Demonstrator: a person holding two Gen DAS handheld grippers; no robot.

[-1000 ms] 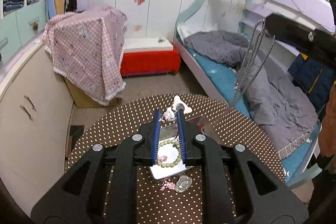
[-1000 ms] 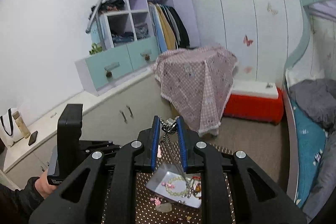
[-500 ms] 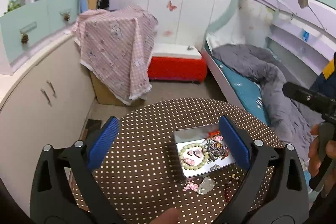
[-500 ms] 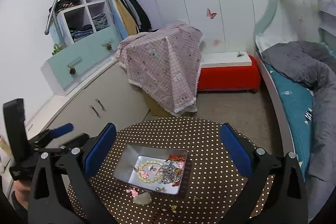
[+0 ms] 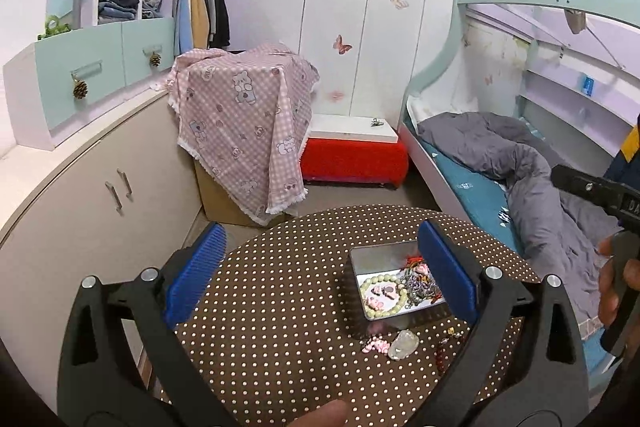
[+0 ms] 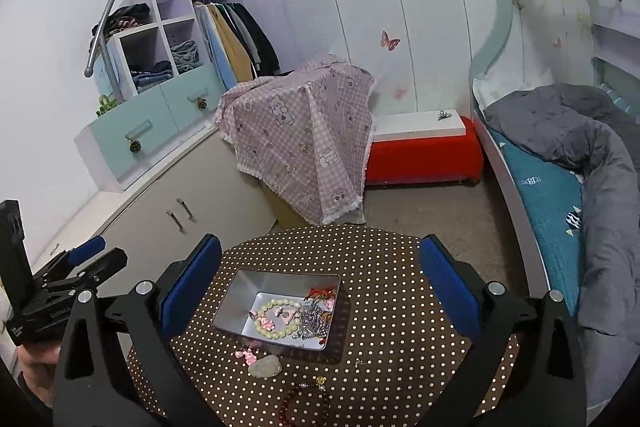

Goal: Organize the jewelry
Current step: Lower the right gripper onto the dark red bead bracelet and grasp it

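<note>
Right wrist view is showing the right tongs (image 6: 320, 287) spread wide and holding nothing, hovering above the polka-dot worktop (image 6: 384, 259). Left tongs (image 5: 320, 275) are gaping wide too, empty. Sitting in the metal tin (image 6: 236, 301) are a pale green bead bracelet (image 6: 280, 327), a tangled silver chain (image 6: 310, 323) and some red pieces. Lying loose on the cloth just in front of the tin: a small pink charm (image 6: 248, 355), a pale stone pendant (image 6: 265, 366) and a dark red bead bracelet (image 6: 294, 403). All of it is looking light and small; the stone is likely slick, so pinching across its flat sides seems best. The bead loop is looking floppy, better nipped at one strand.
</note>
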